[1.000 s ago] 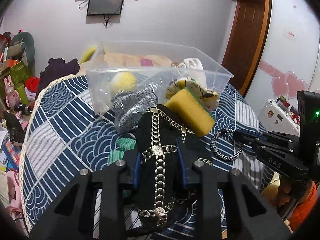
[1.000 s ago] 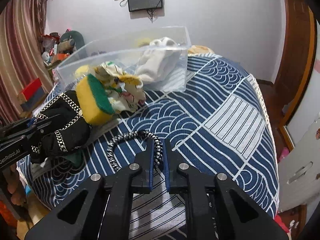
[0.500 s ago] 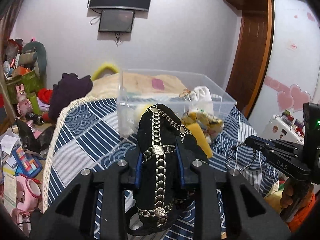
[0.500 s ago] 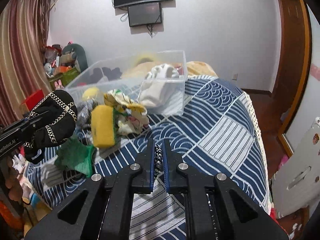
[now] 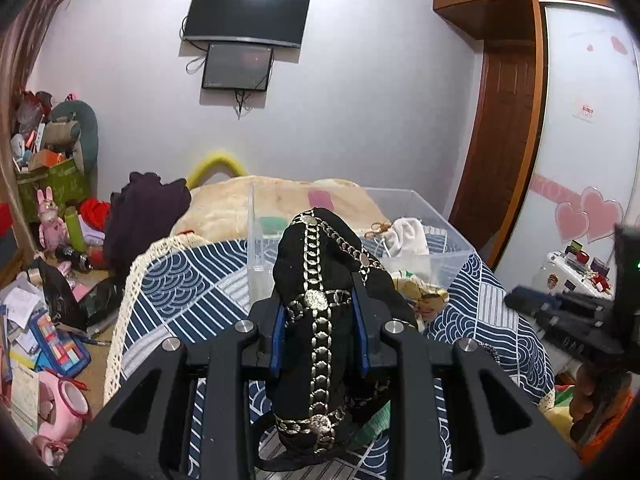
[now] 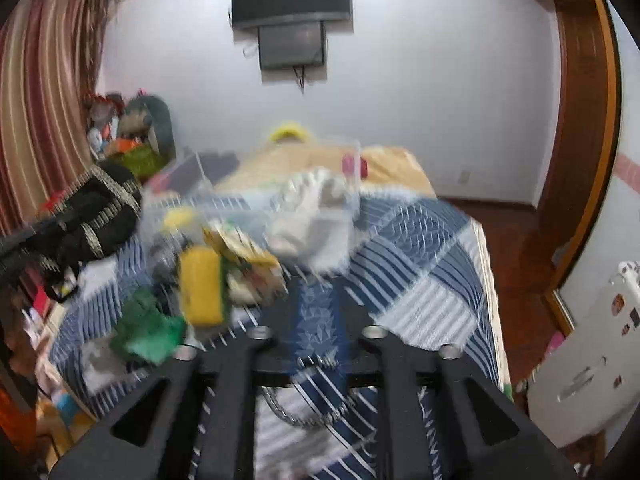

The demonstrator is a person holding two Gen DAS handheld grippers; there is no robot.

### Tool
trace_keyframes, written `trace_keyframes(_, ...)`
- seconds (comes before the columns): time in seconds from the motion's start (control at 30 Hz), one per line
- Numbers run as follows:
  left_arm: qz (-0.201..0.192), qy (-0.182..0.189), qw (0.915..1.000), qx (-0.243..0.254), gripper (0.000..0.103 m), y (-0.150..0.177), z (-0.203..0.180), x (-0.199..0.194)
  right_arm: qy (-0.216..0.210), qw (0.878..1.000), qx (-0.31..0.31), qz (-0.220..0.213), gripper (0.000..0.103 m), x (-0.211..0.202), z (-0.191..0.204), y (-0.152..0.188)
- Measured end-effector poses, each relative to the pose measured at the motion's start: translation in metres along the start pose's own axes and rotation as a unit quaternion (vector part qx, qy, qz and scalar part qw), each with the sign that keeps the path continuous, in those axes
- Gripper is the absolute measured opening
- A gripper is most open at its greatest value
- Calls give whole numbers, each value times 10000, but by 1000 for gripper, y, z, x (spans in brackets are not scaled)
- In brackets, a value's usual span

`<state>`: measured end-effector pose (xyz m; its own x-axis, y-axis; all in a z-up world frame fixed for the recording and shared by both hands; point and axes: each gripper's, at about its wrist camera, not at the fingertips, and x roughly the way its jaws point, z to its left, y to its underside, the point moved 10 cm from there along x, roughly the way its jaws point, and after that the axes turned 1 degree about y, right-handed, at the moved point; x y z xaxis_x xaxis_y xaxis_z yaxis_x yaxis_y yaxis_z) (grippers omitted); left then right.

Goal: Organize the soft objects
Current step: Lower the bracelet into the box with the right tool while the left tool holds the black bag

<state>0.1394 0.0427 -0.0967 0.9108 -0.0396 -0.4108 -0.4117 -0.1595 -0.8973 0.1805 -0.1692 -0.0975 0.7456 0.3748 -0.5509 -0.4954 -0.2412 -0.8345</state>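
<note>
My left gripper [image 5: 318, 312] is shut on a black soft pouch with gold chain trim [image 5: 324, 280] and holds it above the bed; the pouch also shows at the left of the right wrist view [image 6: 100, 216]. The clear plastic bin [image 5: 448, 236] stands behind it with a white cloth [image 5: 406, 236] inside. My right gripper [image 6: 316, 312] is open in a blurred view, and a black-and-white braided cord loop [image 6: 304, 416] lies on the bedspread under its fingers. A yellow sponge [image 6: 200, 288], patterned cloth [image 6: 244, 256] and green cloth [image 6: 148, 332] lie on the bed.
The blue wave-pattern bedspread [image 5: 192, 280] covers the bed. A beige blanket [image 5: 280, 200] lies behind the bin. Toys, papers and bags clutter the floor at left [image 5: 44, 320]. A wooden door [image 5: 504, 128] and wardrobe are at right.
Both grippers have risen and drawn back from the bed. My right gripper has opened and let go of the braided cord. The left still holds the black pouch.
</note>
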Motion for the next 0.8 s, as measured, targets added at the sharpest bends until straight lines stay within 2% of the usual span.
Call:
trace_keyframes(0.03, 22, 22, 10000, -20, 28, 2, 0, 0, 43, 9999, -10, 142, 37, 6, -5, 8)
trace_keyframes(0.2, 122, 42, 9999, -44, 28, 10, 1, 3, 202, 9968, 69, 769, 37, 30, -24, 50)
trace_keyframes(0.33, 145, 59, 9999, -52, 28, 12, -1, 4, 210, 9934, 82, 1124, 25, 46, -30, 74)
trace_keyframes(0.37, 150, 55, 9999, -51, 28, 13, -2, 4, 262, 9942, 7, 1047, 11, 46, -29, 74)
trace_keyframes(0.4, 153, 56, 9999, -50, 28, 13, -2, 4, 285, 9942, -58, 1032, 8, 46, -28, 74)
trace_keyframes(0.6, 109, 42, 9999, -6, 28, 10, -4, 2, 215, 9955, -106, 914, 6, 41, -18, 72)
trace_keyframes(0.8, -54, 7, 10000, -28, 28, -5, -2, 0, 131, 9992, 16, 382, 6, 16, -14, 37)
